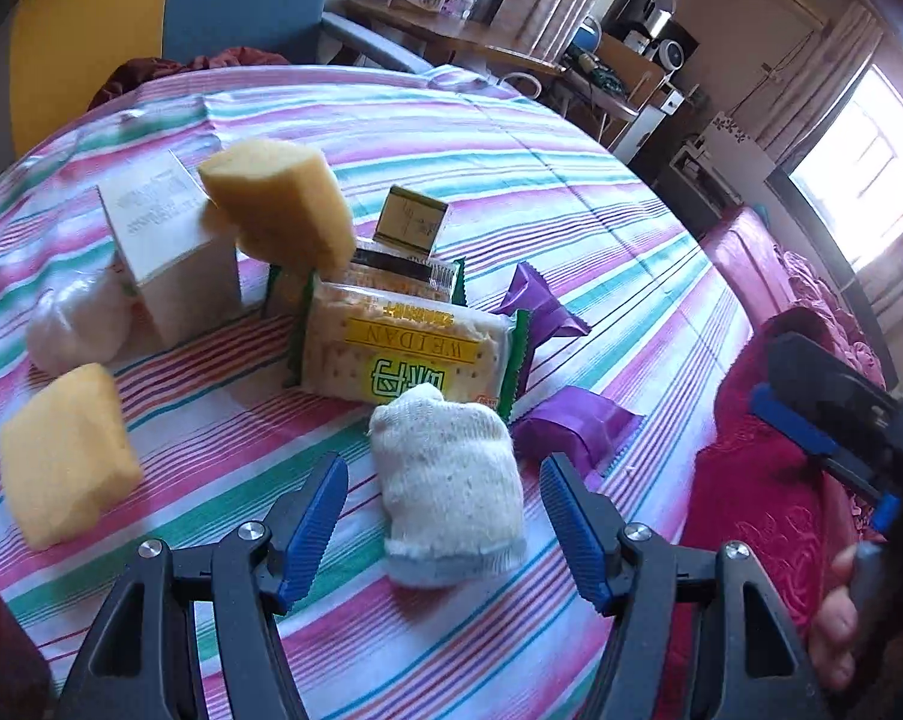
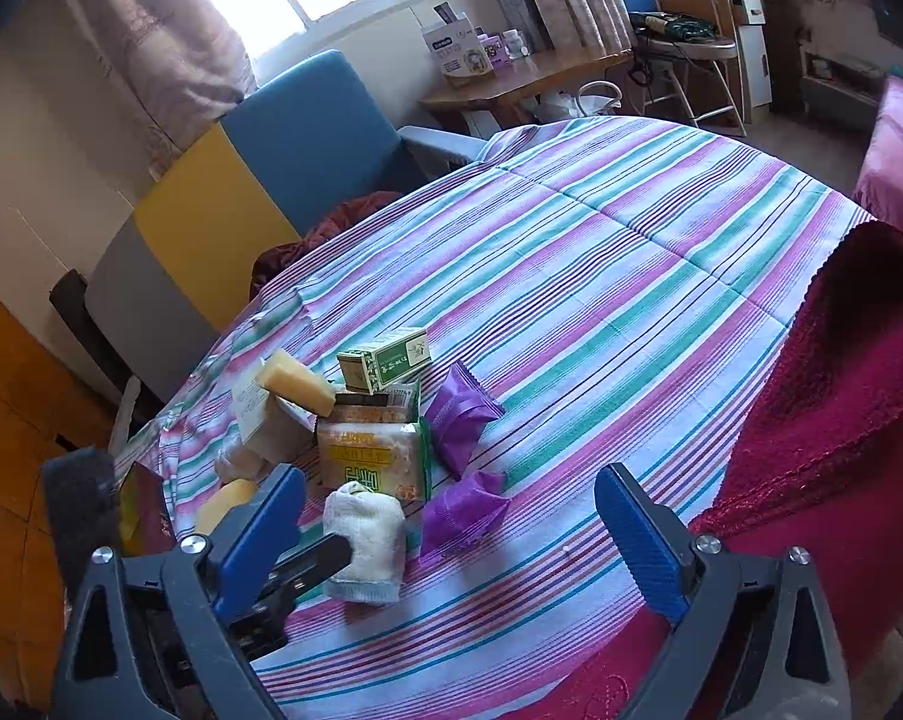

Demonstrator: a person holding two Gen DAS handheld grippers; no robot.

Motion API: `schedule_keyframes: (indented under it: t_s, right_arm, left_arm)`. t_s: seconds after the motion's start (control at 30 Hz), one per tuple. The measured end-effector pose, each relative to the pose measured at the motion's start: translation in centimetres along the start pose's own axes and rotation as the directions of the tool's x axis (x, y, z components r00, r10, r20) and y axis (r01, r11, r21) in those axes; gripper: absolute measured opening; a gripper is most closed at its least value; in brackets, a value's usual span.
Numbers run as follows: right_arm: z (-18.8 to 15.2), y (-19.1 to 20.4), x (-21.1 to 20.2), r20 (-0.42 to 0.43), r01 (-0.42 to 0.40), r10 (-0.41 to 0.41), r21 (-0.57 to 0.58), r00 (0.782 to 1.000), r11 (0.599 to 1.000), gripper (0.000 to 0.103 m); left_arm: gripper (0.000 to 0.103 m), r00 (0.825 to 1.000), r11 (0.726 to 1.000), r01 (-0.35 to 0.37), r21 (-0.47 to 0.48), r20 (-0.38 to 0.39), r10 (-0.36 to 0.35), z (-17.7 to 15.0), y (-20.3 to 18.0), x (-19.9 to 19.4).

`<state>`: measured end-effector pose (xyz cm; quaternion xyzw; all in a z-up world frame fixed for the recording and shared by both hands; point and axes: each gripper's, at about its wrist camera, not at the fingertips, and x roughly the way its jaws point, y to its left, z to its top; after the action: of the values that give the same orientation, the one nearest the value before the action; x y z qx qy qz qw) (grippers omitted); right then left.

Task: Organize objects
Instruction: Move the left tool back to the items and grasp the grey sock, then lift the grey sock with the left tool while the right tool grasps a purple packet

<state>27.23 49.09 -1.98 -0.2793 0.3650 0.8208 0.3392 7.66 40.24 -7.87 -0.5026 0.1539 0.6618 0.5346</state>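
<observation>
Cream-white knit, a rolled sock [image 1: 448, 483] lies at the lower centre of my left wrist view, on the striped cloth [image 1: 571, 180], squarely between the two blue pads of my left gripper [image 1: 445, 516]. Its long axis runs up and down the frame, along the line the fingers point, with the grey cuff end nearest me. The jaws stand open on either side of it, and I see a gap at each pad, so nothing is gripped yet. I judge that closing would catch the sock across its short width.

Just above the sock in that view sits the cracker packet [image 1: 403, 354], touching its far end, with a purple packet [image 1: 577, 426] just to the right and a yellow sponge [image 1: 64, 456] at the left.

My right gripper [image 2: 451, 534] is also wide open and empty. In its view the sock [image 2: 364, 540] sits lower left, near the left pad, so my left hand is the better placed.
</observation>
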Motion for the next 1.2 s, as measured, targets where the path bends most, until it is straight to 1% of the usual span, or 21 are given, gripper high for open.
schedule_keyframes:
  t_s: [0.03,0.1,0.13,0.2,0.23,0.3,0.37,0.47,0.57,0.7,0.77,0.8,0.87,0.93,1.0,1.13,1.2]
  right_arm:
    - [0.0,0.1,0.1,-0.002,-0.001,0.001,-0.002,1.0,1.0,0.1]
    - [0.0,0.1,0.1,-0.006,0.0,0.0,-0.005,1.0,1.0,0.1]
    - [0.0,0.1,0.2,-0.008,0.001,-0.001,-0.007,1.0,1.0,0.1]
    - [0.0,0.1,0.2,-0.006,0.011,-0.011,-0.003,1.0,1.0,0.1]
    - [0.0,0.1,0.2,-0.007,0.012,-0.012,-0.003,1.0,1.0,0.1]
    - [0.0,0.1,0.2,-0.009,0.015,-0.015,-0.004,1.0,1.0,0.1]
    - [0.0,0.3,0.5,-0.021,0.024,-0.025,-0.014,0.999,1.0,0.101]
    - [-0.1,0.4,0.7,-0.032,0.04,-0.041,-0.021,0.999,0.999,0.102]
    - [-0.1,0.5,0.9,-0.046,0.053,-0.055,-0.031,0.997,0.998,0.102]
    - [-0.1,1.0,1.4,-0.078,0.074,-0.079,-0.063,0.994,0.995,0.101]
    - [0.0,1.5,2.1,-0.125,0.078,-0.091,-0.105,0.988,0.991,0.101]
    - [0.0,1.9,2.8,-0.168,0.066,-0.088,-0.135,0.982,0.989,0.1]
    - [0.0,2.7,4.2,-0.254,0.045,-0.097,-0.201,0.962,0.979,0.093]
    - [0.2,3.6,5.6,-0.303,0.052,-0.142,-0.289,0.942,0.956,0.09]
    - [0.7,4.2,7.1,-0.344,0.056,-0.19,-0.363,0.919,0.93,0.09]
    - [1.6,4.5,10.0,-0.446,0.052,-0.267,-0.439,0.854,0.897,0.089]
    - [1.8,4.7,11.5,-0.476,0.058,-0.309,-0.472,0.823,0.88,0.089]
  left_arm:
    - [0.068,1.0,1.0,0.002,-0.007,-0.011,-0.002,0.2,-0.1,0.6]
    - [0.067,1.0,1.0,-0.001,0.009,-0.027,0.002,0.2,-0.4,1.7]
    - [0.054,0.999,0.999,-0.029,0.02,-0.034,0.03,-0.1,-0.4,2.3]
    - [0.053,1.0,1.0,-0.003,0.016,-0.015,0.004,-0.7,0.0,2.2]
    - [0.053,1.0,0.999,-0.006,0.033,0.003,0.006,-1.2,0.1,1.7]
    - [0.053,0.999,0.997,-0.039,0.059,0.028,0.037,-2.4,0.5,0.6]
    - [0.053,0.998,0.997,-0.049,0.064,0.039,0.046,-3.4,1.3,-0.4]
    - [0.053,0.996,0.997,-0.065,0.047,0.06,0.062,-5.4,2.9,-2.2]
    - [0.053,0.995,0.998,-0.062,0.019,0.074,0.06,-7.2,4.8,-4.0]
    - [0.053,0.995,0.998,-0.023,-0.064,0.093,0.028,-8.6,6.9,-5.2]
    - [0.053,0.995,0.996,-0.007,-0.088,0.095,0.015,-9.1,7.6,-5.5]
    - [0.053,0.995,0.996,-0.011,-0.084,0.097,0.019,-9.1,7.4,-5.4]
    - [0.053,0.995,0.997,-0.013,-0.079,0.098,0.021,-9.3,7.5,-5.5]
    - [0.053,0.995,0.996,-0.002,-0.09,0.097,0.01,-9.4,7.6,-5.5]
    - [0.053,0.995,0.996,0.001,-0.091,0.096,0.008,-9.2,7.4,-5.2]
    - [0.053,0.996,0.996,0.0,-0.087,0.09,0.008,-9.2,7.4,-5.2]
    - [0.053,0.996,0.996,0.004,-0.091,0.091,0.004,-9.2,7.5,-5.3]
